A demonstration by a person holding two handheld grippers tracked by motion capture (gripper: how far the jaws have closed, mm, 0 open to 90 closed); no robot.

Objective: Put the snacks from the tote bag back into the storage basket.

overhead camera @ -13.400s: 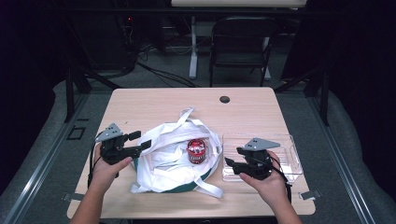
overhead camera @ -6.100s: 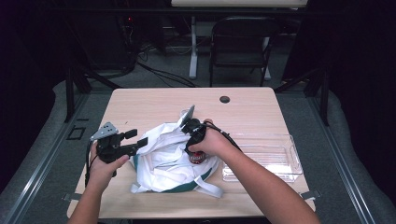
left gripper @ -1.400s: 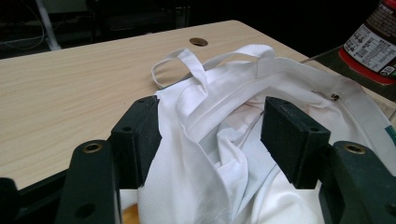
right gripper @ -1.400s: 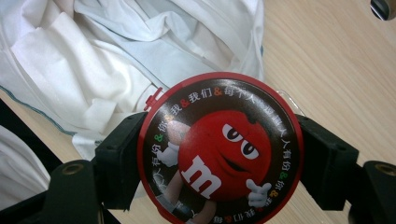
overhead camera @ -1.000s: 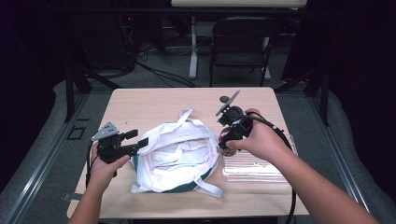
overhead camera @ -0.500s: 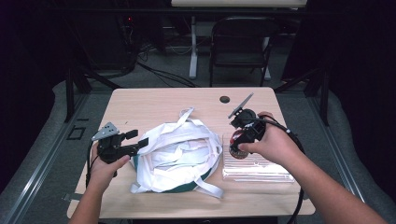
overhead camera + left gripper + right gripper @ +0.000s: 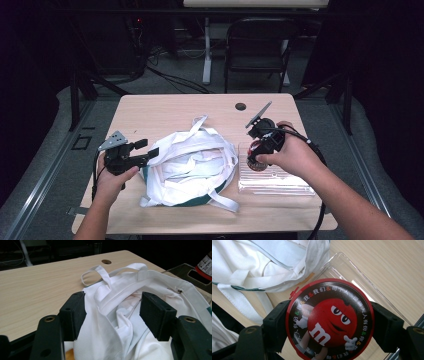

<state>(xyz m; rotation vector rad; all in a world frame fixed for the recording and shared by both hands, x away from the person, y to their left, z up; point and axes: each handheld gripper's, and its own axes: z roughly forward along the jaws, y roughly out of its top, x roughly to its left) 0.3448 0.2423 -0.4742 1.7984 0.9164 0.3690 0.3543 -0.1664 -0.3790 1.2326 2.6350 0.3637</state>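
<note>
Pinching the round candy tin (image 7: 329, 320) across its width, our right gripper (image 7: 261, 146) has one jaw on each side of the red rim, lid facing the camera, and we hold it in the air just above the near left end of the clear plastic tray (image 7: 280, 182). We judge the tin stiff and fairly light, but its smooth curved wall could slip or twist between flat pads, so the widest part of the rim is the place to grip, as now, and it should go down flat. The tray looks thin and light too, likely to skid if nudged.

Our left gripper (image 7: 113, 312) has its jaws spread apart, with the edge of the white cloth bag (image 7: 187, 165) lying between them, not clamped. The bag is soft and floppy; its hem or a strap (image 7: 93, 277) gives the surest hold. It lies crumpled mid-table (image 7: 165, 110), just left of the tray
</note>
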